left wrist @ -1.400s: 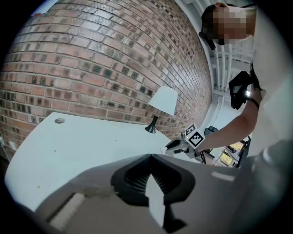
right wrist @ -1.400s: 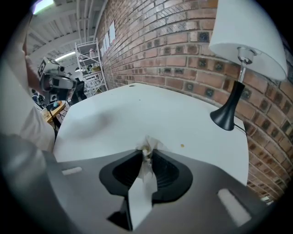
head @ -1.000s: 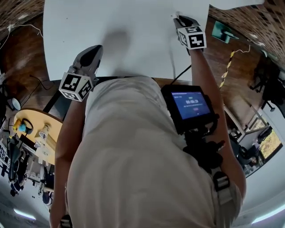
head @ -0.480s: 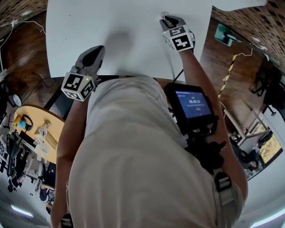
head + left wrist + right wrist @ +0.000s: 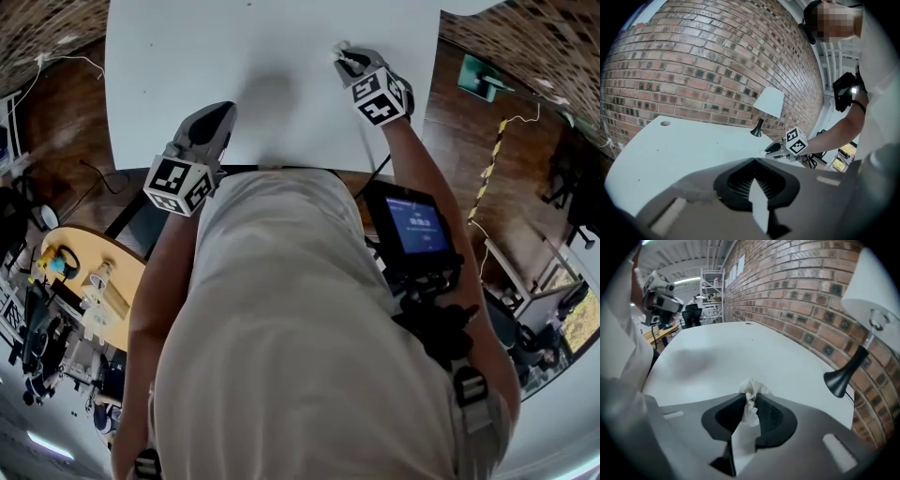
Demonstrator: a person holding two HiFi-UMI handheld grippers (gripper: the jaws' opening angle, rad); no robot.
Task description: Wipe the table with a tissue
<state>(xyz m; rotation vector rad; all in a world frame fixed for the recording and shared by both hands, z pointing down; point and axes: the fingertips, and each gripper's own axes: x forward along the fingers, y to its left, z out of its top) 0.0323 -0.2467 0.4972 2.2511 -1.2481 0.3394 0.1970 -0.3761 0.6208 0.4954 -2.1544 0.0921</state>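
So that the table [image 5: 187,56] can be rubbed clean, the crumpled white tissue [image 5: 751,390] is pinched tight by the right gripper [image 5: 345,62], over the table's right side. Its long way is lined up with the jaws, and its fluffy end is poked out and down at the tabletop. The left gripper [image 5: 223,111] is held aside at the near edge, jaws pressed together on nothing.

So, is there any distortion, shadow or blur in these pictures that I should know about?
Head view: fisheye warps the surroundings; a soft grey shadow lies on the table. Left gripper view: black corners, the brick wall bulges. Right gripper view: same bulge; the tissue is fairly sharp, the near foreground soft.
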